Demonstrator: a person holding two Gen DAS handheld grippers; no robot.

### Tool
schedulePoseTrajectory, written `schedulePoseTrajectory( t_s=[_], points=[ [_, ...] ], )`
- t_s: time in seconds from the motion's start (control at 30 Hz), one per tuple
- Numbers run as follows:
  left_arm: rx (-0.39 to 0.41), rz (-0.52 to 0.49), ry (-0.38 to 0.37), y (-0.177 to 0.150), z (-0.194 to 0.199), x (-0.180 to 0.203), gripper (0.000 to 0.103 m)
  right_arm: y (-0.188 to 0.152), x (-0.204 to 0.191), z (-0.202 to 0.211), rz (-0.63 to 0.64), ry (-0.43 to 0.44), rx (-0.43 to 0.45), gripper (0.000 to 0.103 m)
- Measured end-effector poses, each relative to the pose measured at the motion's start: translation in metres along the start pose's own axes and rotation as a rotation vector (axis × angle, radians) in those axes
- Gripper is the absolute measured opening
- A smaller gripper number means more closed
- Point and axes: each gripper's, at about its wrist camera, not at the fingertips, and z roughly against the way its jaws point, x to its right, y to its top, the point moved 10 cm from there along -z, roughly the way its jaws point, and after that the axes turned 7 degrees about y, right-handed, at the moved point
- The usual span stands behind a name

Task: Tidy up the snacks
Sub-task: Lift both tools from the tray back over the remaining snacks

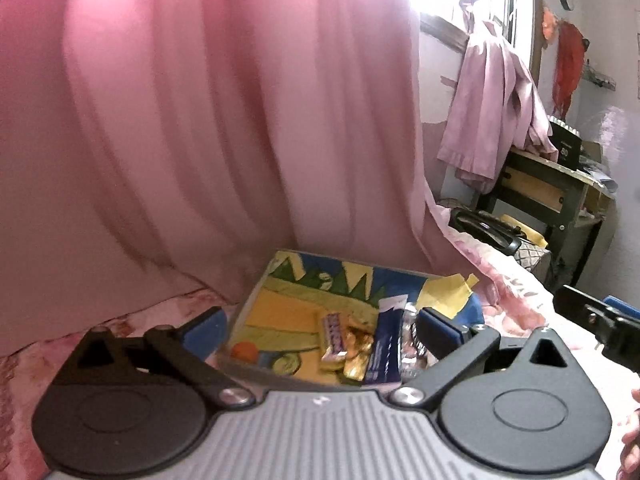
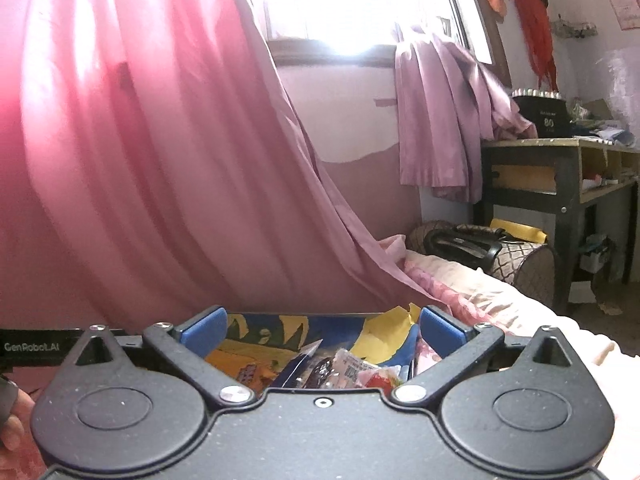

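A flat colourful box (image 1: 280, 300) with yellow, green and blue print lies on the pink bed. Snacks lie on it: a purple wrapped bar (image 1: 335, 336), a gold wrapper (image 1: 358, 354), a dark blue packet (image 1: 386, 350) and a clear packet (image 1: 410, 340). My left gripper (image 1: 322, 328) is open and empty, hovering above the snacks. My right gripper (image 2: 322, 330) is open and empty, above the same box (image 2: 256, 332), with the blue packet (image 2: 298, 364), a dark wrapper (image 2: 320, 372) and a white-and-red packet (image 2: 360, 372) between its fingers below. The right gripper also shows in the left wrist view (image 1: 600, 320).
A pink curtain (image 1: 200, 120) hangs close behind the box. Pink bedding (image 2: 480, 300) spreads to the right. A dark wooden desk (image 2: 560, 176) with clutter stands at the far right, a handbag (image 2: 480, 248) beside it. A lilac cloth (image 2: 440, 120) hangs below the window.
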Motion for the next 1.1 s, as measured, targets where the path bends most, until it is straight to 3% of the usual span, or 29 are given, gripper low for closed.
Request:
schedulePoseTrajectory(
  t_s=[0.57,1.1],
  points=[
    [-0.051,-0.004,0.103,-0.08,0.071,-0.044,0.103,-0.056,-0.045,0.077,0.0,0.035,-0.063,0.102],
    [-0.116,-0.039,0.192,-0.115,0.091,-0.073,0.103,-0.097,-0.078,0.091,0.017,0.066,-0.18,0.102]
  ],
)
